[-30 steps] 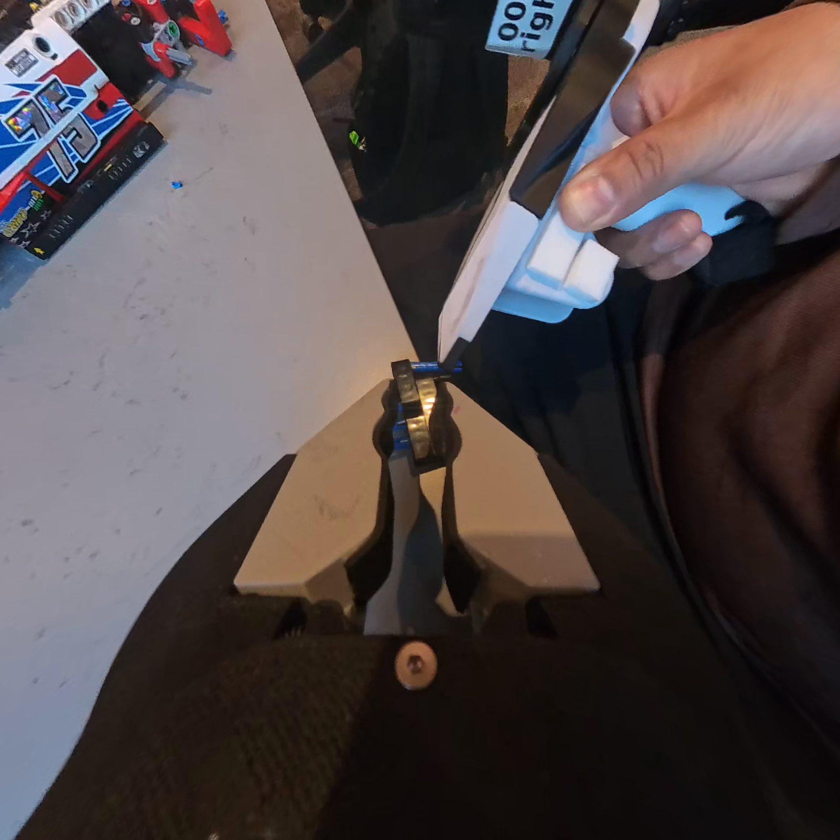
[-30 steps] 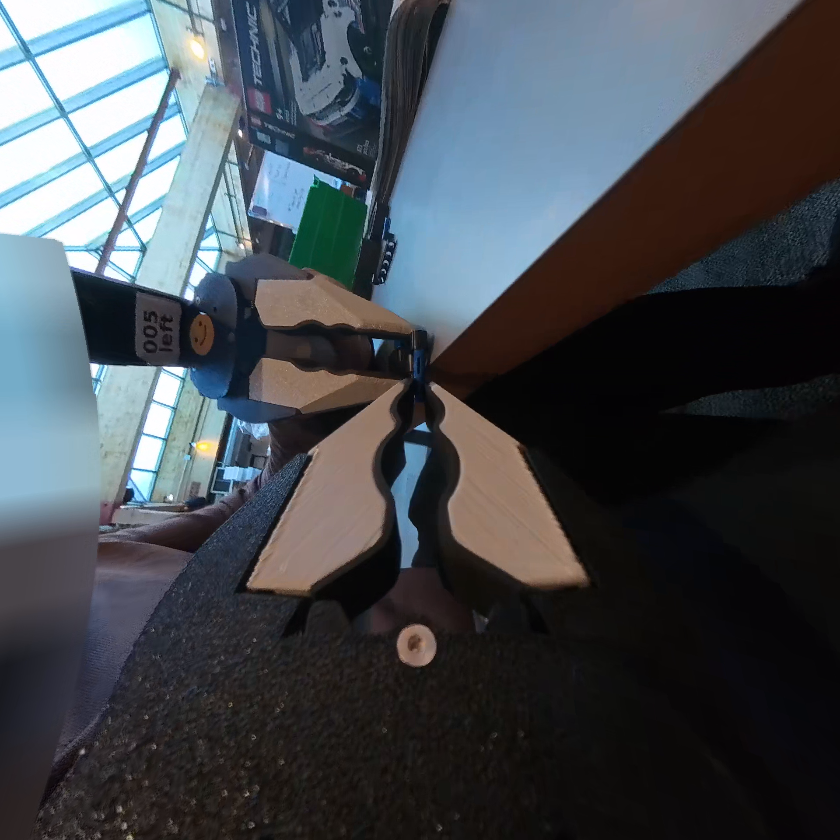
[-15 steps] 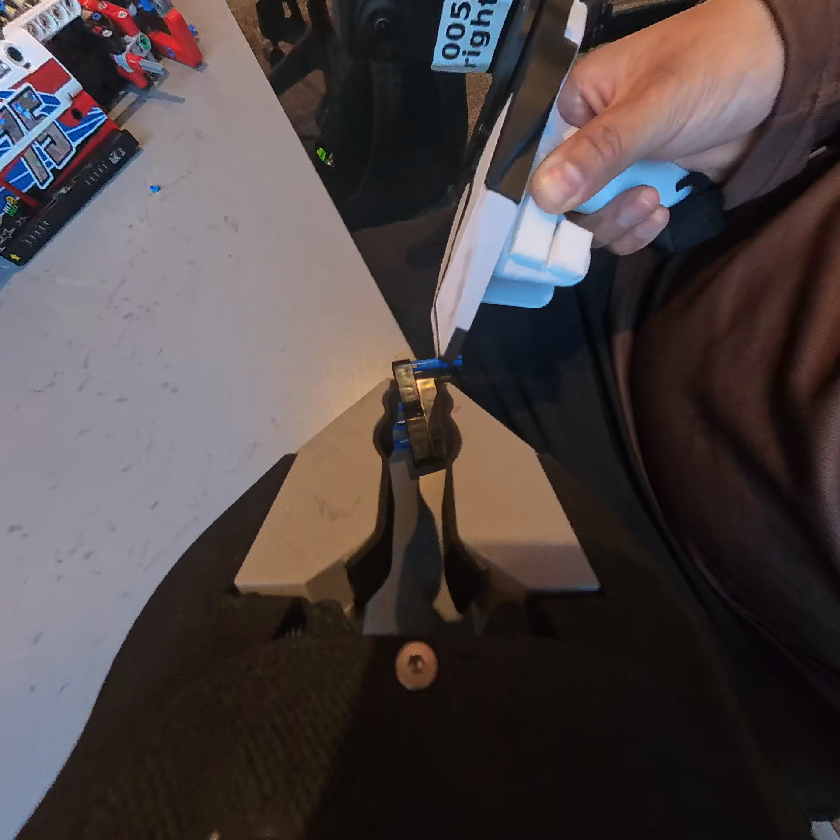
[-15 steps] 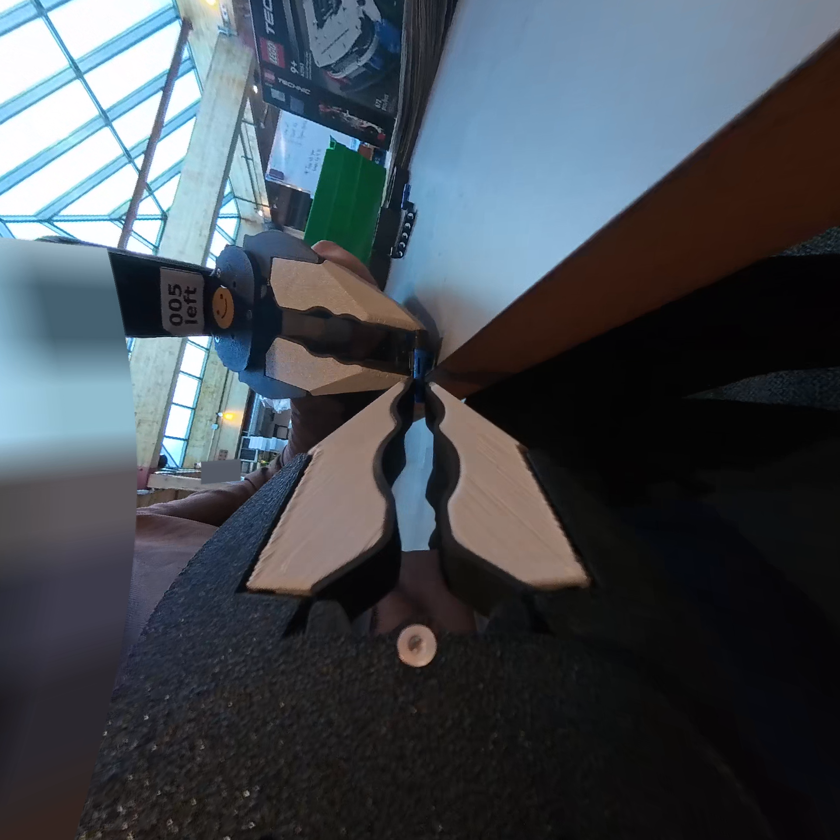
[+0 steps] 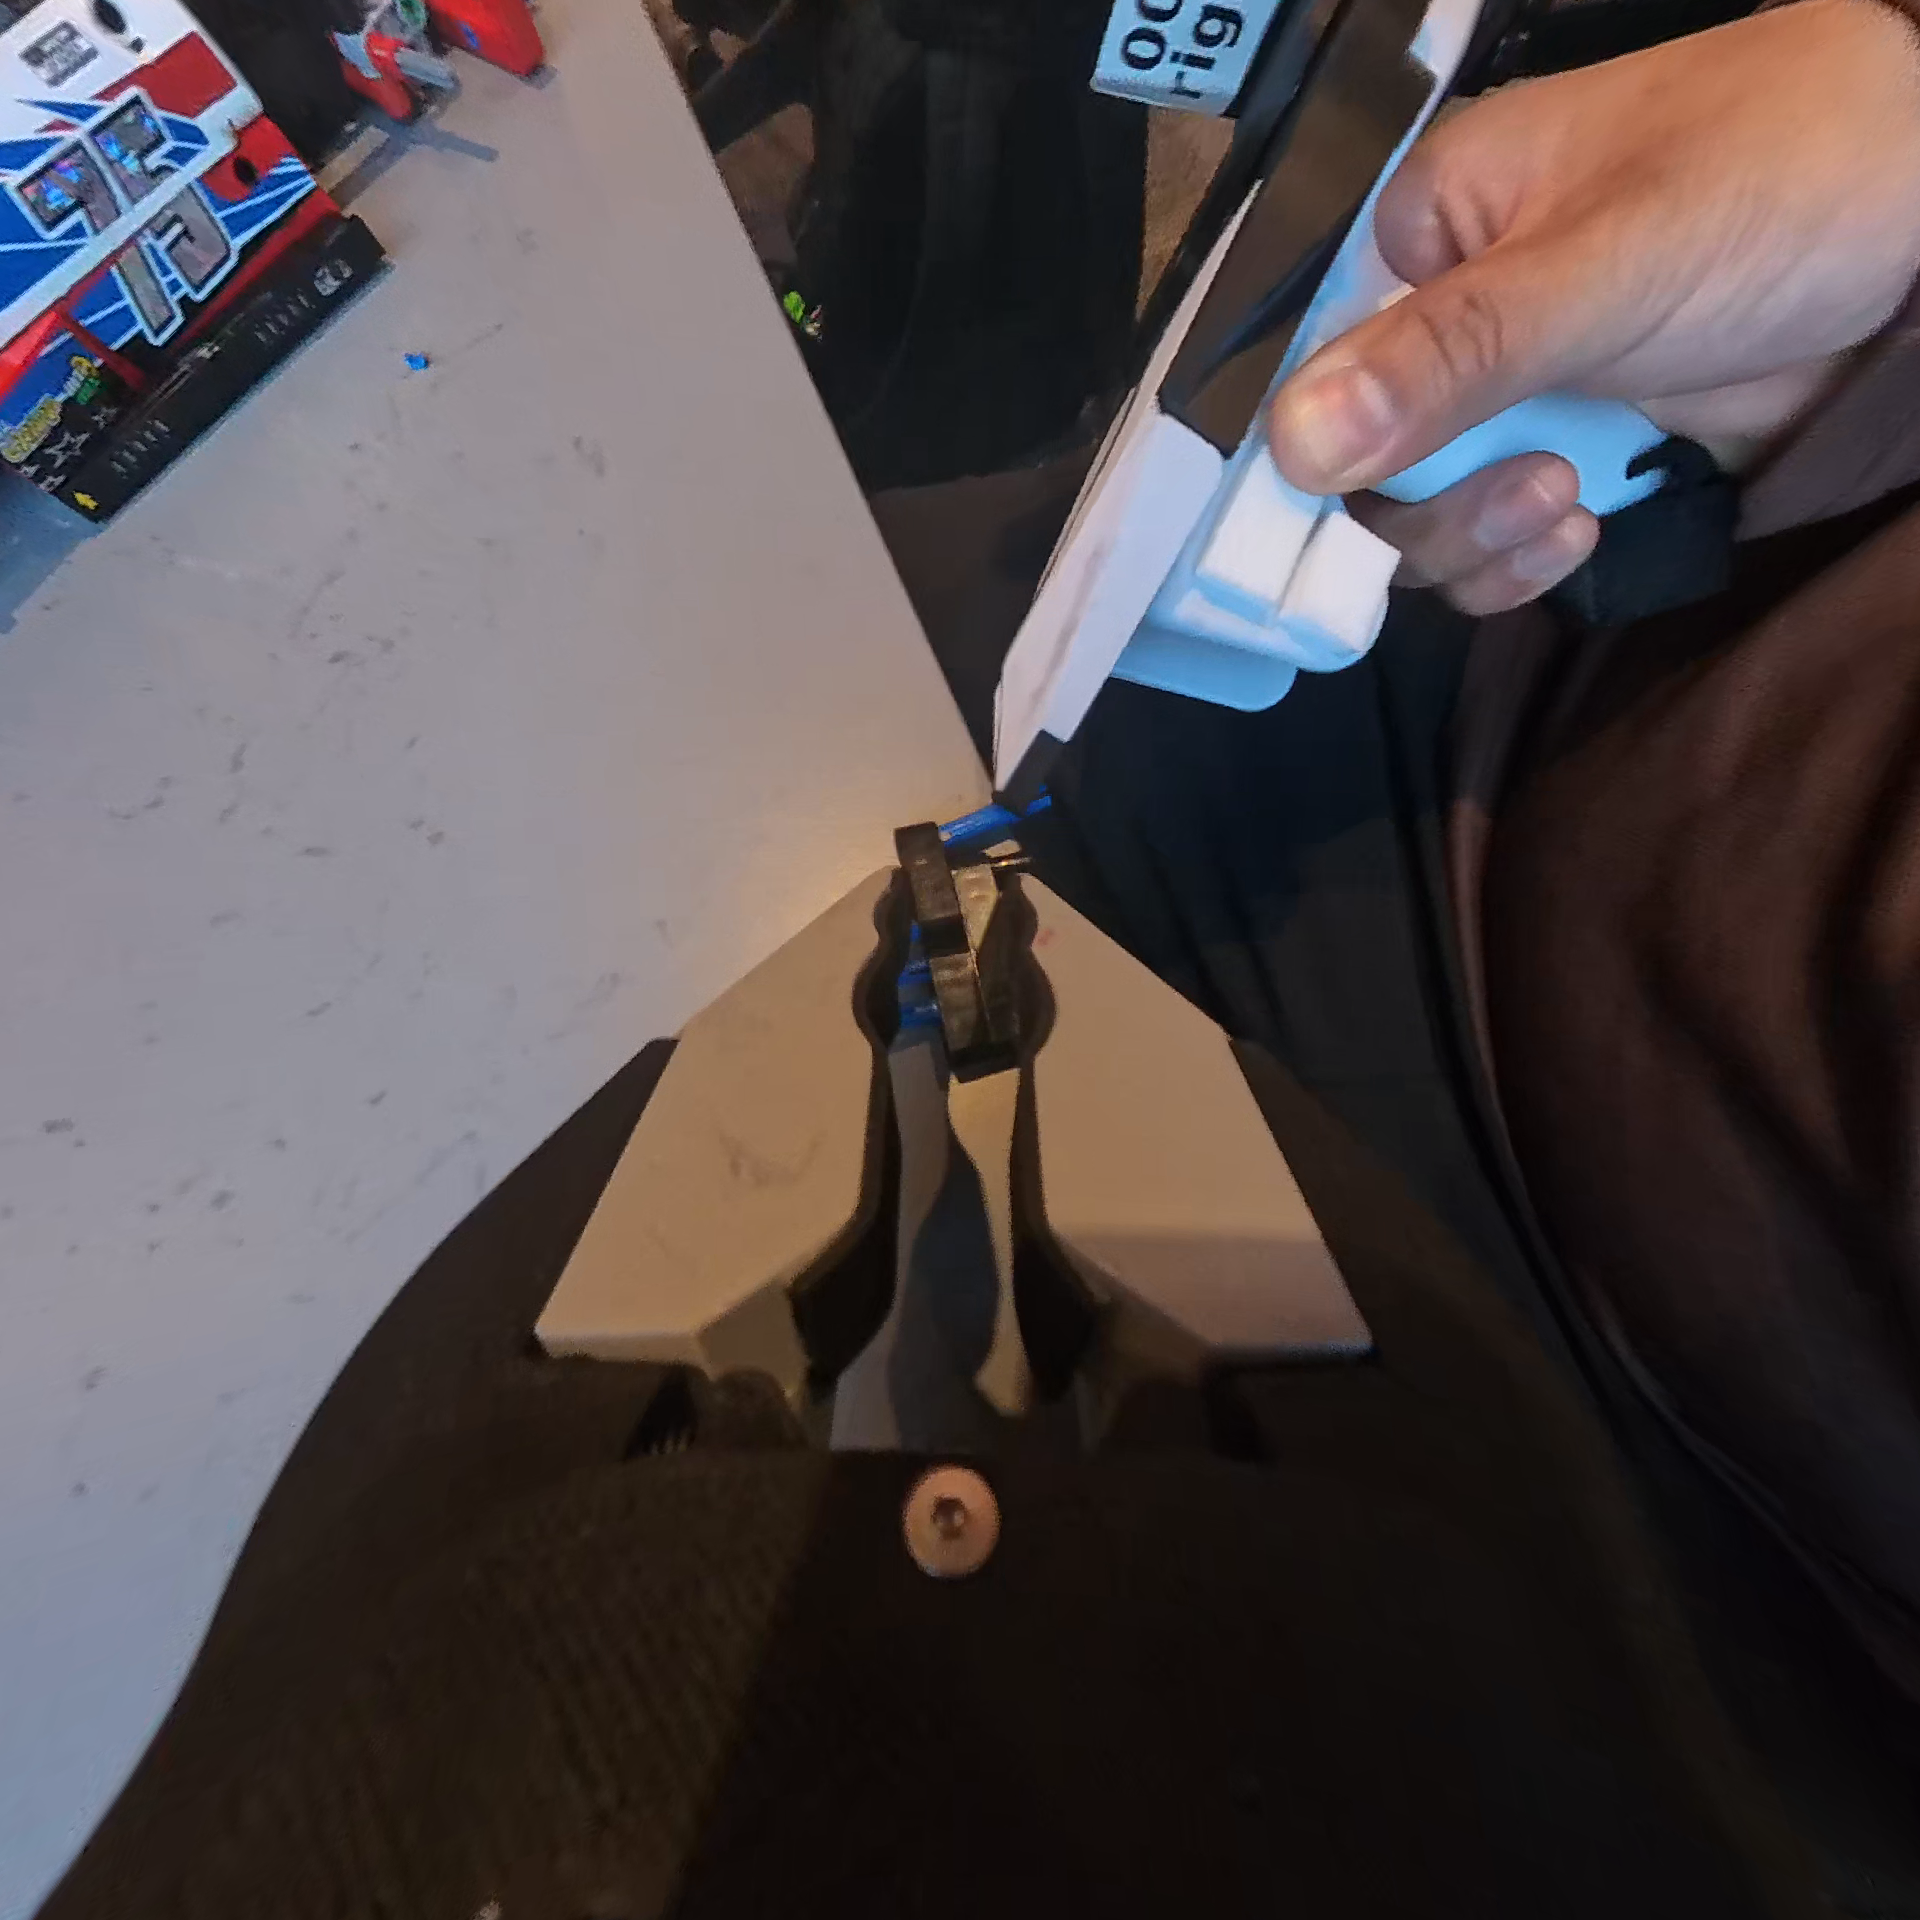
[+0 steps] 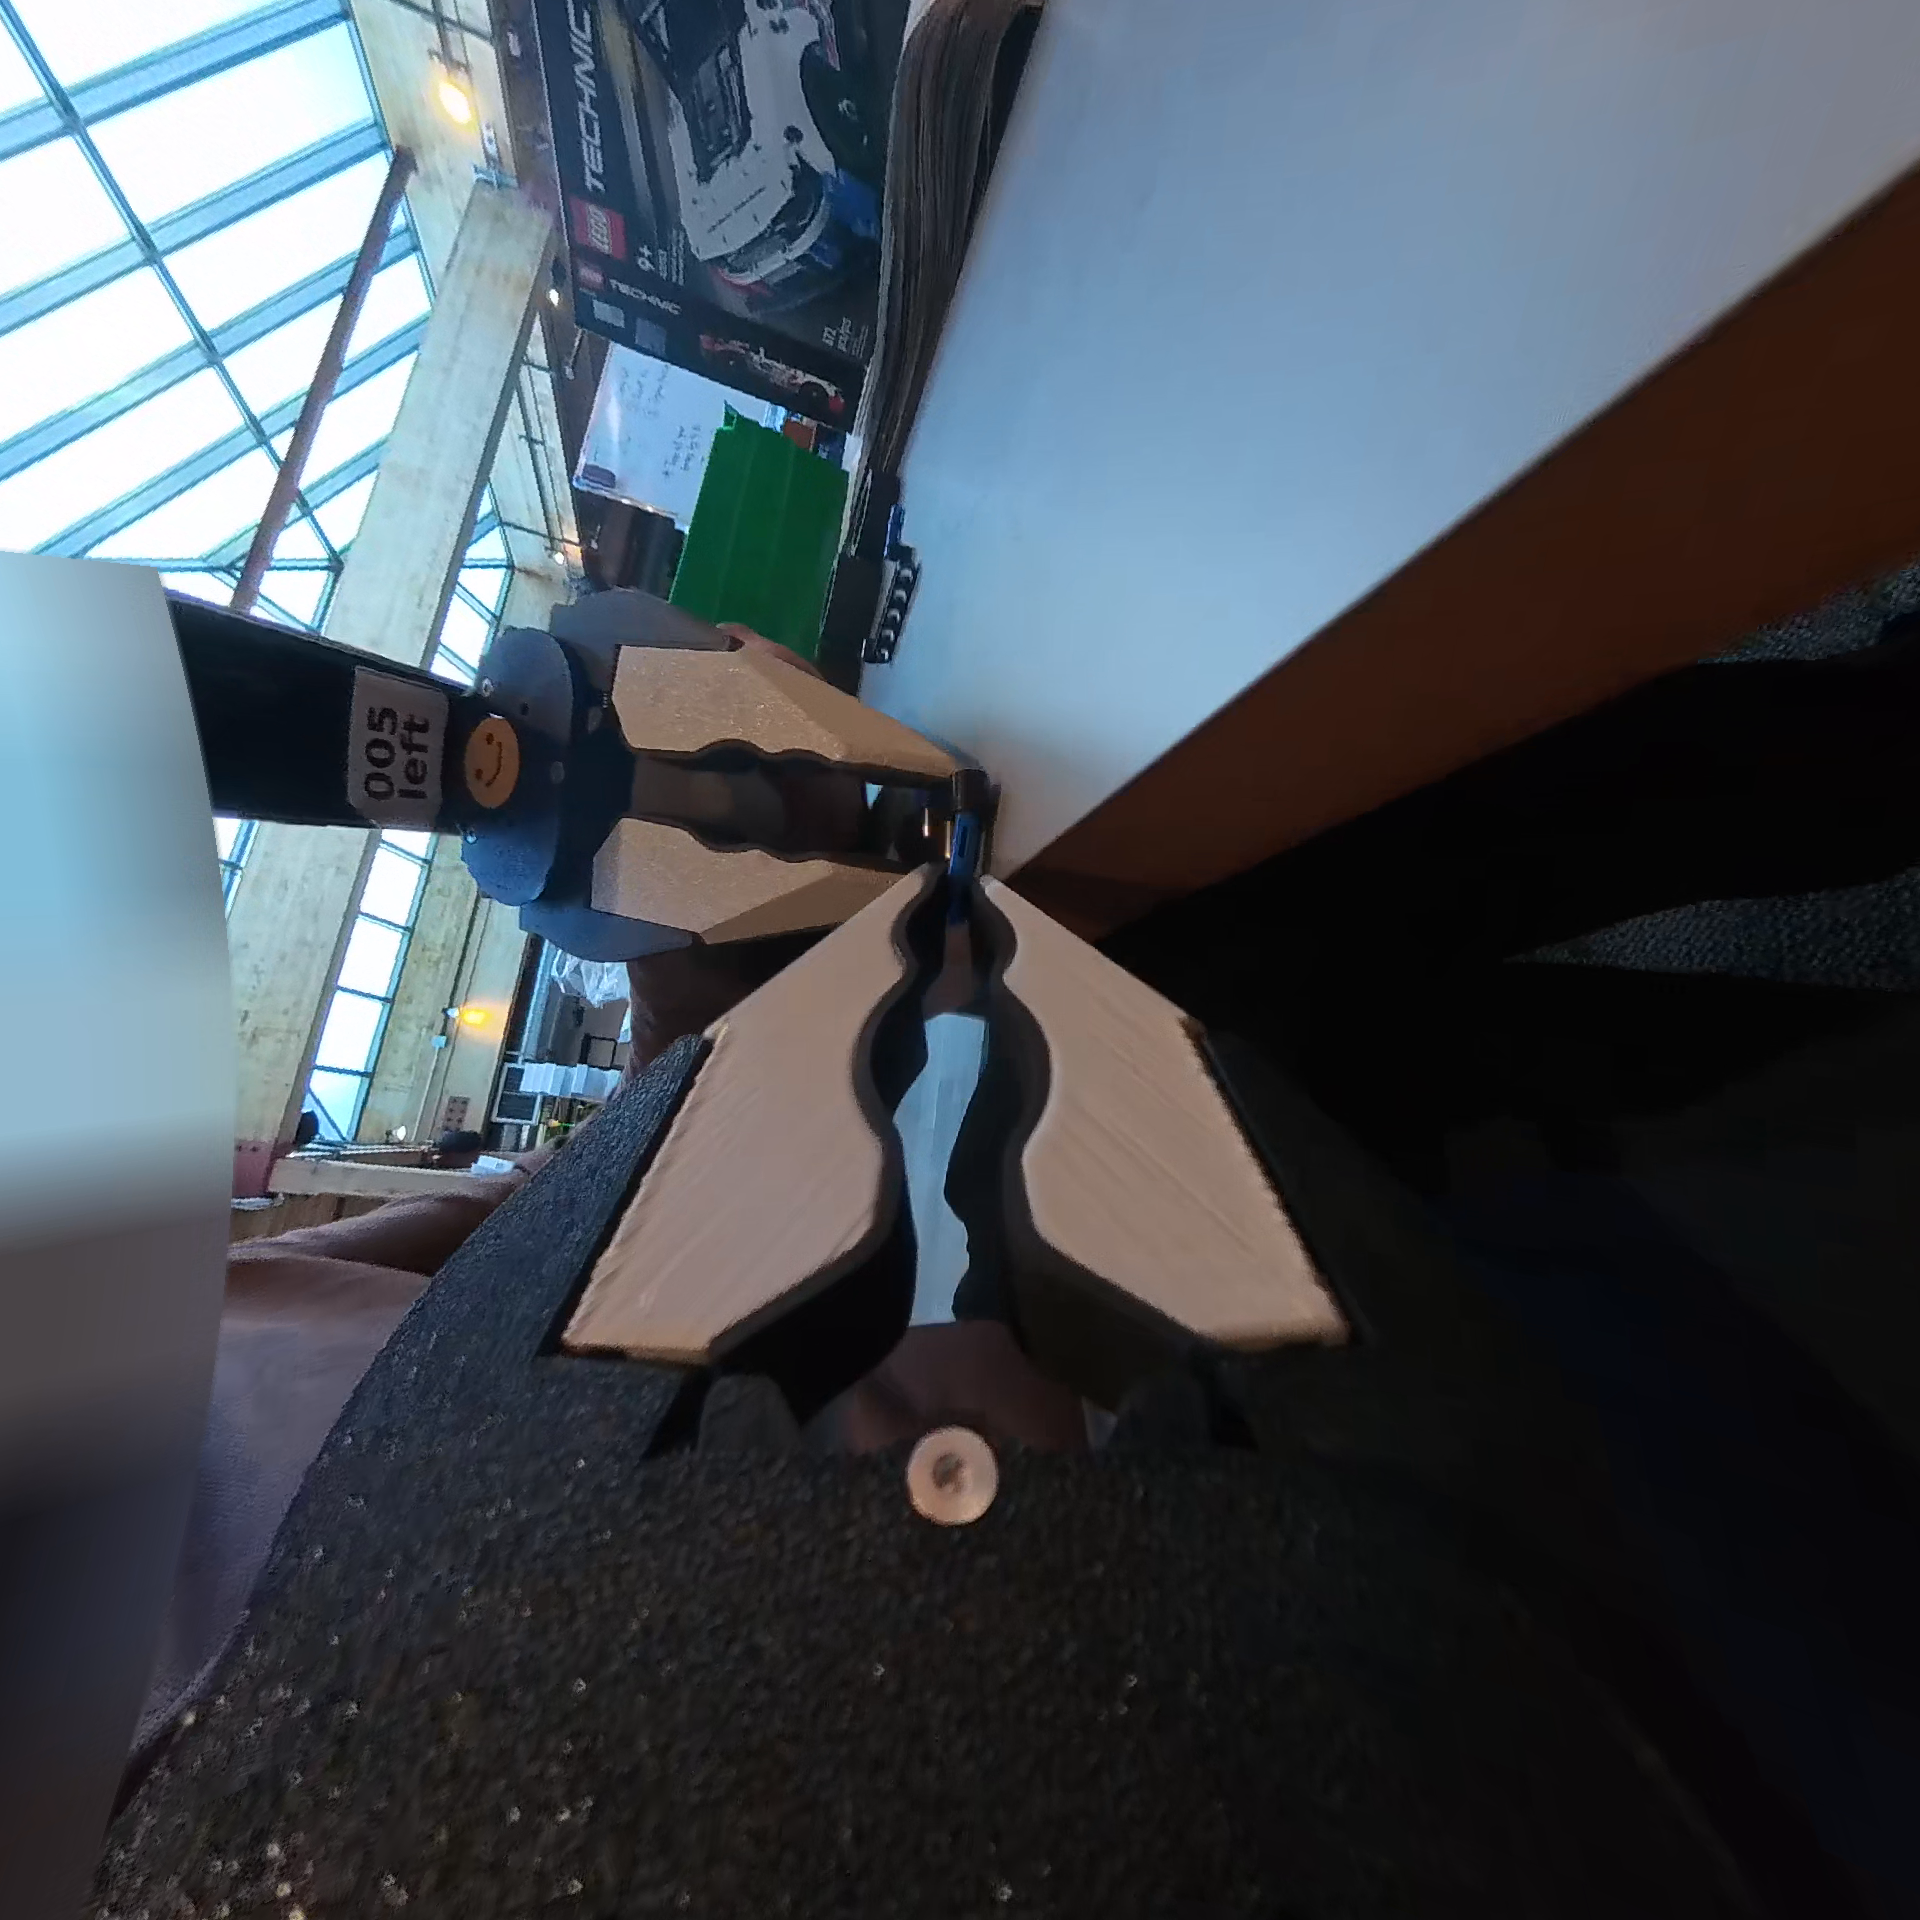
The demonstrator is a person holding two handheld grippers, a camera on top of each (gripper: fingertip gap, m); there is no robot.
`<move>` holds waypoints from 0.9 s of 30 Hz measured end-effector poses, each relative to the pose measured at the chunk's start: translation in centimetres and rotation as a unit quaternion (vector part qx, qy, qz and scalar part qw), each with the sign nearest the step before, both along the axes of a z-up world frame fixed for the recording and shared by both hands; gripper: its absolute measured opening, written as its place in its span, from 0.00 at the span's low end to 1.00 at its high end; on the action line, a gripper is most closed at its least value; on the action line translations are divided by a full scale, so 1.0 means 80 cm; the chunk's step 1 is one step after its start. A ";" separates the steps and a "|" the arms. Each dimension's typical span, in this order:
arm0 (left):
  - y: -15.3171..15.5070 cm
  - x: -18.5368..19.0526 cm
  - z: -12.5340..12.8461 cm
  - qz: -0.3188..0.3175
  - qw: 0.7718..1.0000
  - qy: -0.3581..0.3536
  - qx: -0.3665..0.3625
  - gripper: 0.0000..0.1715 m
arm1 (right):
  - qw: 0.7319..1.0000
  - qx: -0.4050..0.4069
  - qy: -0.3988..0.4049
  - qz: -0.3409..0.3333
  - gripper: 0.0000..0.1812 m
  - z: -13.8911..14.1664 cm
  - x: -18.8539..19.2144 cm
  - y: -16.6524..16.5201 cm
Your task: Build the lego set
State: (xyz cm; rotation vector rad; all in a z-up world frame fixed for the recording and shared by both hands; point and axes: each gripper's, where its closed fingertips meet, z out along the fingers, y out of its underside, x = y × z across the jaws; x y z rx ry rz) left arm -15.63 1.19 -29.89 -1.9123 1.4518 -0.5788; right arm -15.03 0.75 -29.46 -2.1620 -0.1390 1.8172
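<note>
Pale, scuffed counter (image 5: pixel 343 727) filled the left wrist view, a red-white-blue lego car (image 5: pixel 135 260) at its far corner. At its edge the left tool (image 5: pixel 961 935) clamped a black lego piece (image 5: pixel 956 966); the right tool (image 5: pixel 1023 790) pinched its blue pin (image 5: pixel 982 826).

Skylights (image 6: pixel 156 260) showed in the right wrist view, where the right tool (image 6: pixel 961 894) was nearly closed on that pin (image 6: pixel 964 847).

The setting was a large hall-type workspace, not a home: a glazed roof (image 6: pixel 156 239) on steel framing spanned tall concrete columns (image 6: pixel 416 520), with long wooden benches (image 6: pixel 353 1174) in the background. A plain white worktable (image 5: pixel 364 727) carried a partly built red, white and blue model car (image 5: pixel 114 239). A boxed construction set (image 6: pixel 717 197) and a whiteboard (image 6: pixel 644 436) stood beyond the table.
</note>
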 end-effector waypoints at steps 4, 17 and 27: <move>0.011 -0.003 0.000 0.033 0.999 -0.002 -0.005 0.09 | 1.000 0.022 -0.020 -0.005 0.01 0.005 -0.004 0.012; 0.038 -0.030 -0.001 0.087 0.996 -0.008 -0.016 0.09 | 0.956 0.156 -0.218 0.121 0.02 -0.004 -0.028 0.039; 0.036 -0.032 -0.001 0.075 0.996 -0.015 -0.039 0.09 | 0.890 0.296 -0.293 0.185 0.16 0.001 -0.034 0.032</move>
